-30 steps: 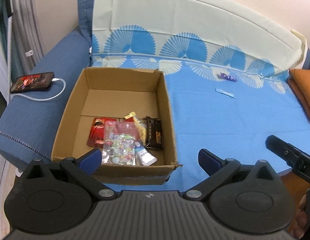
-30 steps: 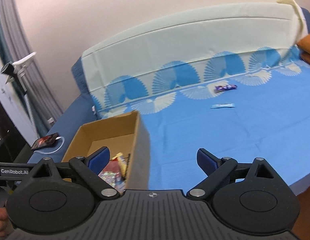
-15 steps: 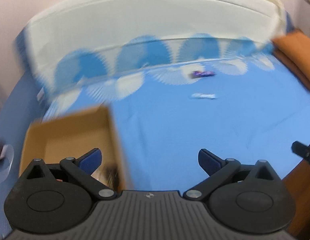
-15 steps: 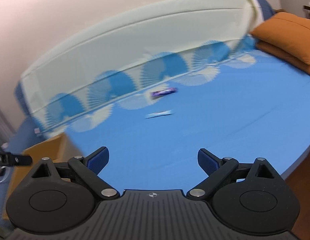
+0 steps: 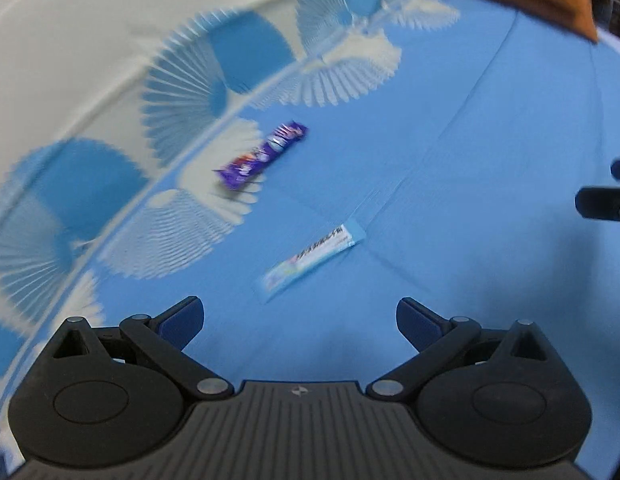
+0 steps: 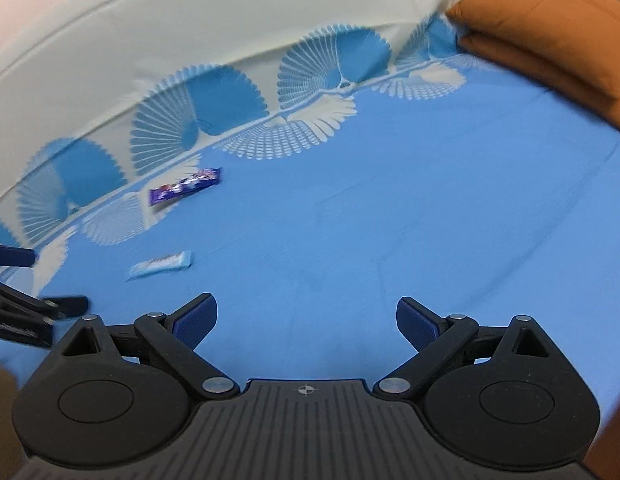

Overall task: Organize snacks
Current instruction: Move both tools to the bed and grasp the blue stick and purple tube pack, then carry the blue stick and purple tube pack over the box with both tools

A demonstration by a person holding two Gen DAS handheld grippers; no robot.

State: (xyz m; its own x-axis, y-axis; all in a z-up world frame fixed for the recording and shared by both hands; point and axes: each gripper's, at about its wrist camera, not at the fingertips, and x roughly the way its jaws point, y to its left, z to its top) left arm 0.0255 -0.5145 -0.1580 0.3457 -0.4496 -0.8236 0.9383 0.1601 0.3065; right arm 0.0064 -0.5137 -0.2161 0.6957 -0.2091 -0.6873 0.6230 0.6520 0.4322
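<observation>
A purple snack bar (image 5: 263,155) lies on the blue bed sheet (image 5: 470,160) near the fan-patterned border. A light blue snack stick (image 5: 314,256) lies closer, just ahead of my left gripper (image 5: 299,318), which is open and empty above the sheet. My right gripper (image 6: 305,316) is open and empty too. In the right wrist view the purple bar (image 6: 185,191) and the blue stick (image 6: 161,265) lie to the left. The cardboard box is out of view.
Orange pillows (image 6: 550,28) lie at the far right of the bed. The cream headboard cover (image 6: 189,40) rises behind the sheet. The left gripper's fingers (image 6: 13,256) show at the right wrist view's left edge, the right gripper's fingers (image 5: 606,200) at the left wrist view's right edge.
Both grippers have swung right, away from the cardboard box, and moved in toward the two snacks on the sheet. The box has left both views. Both stay open.
</observation>
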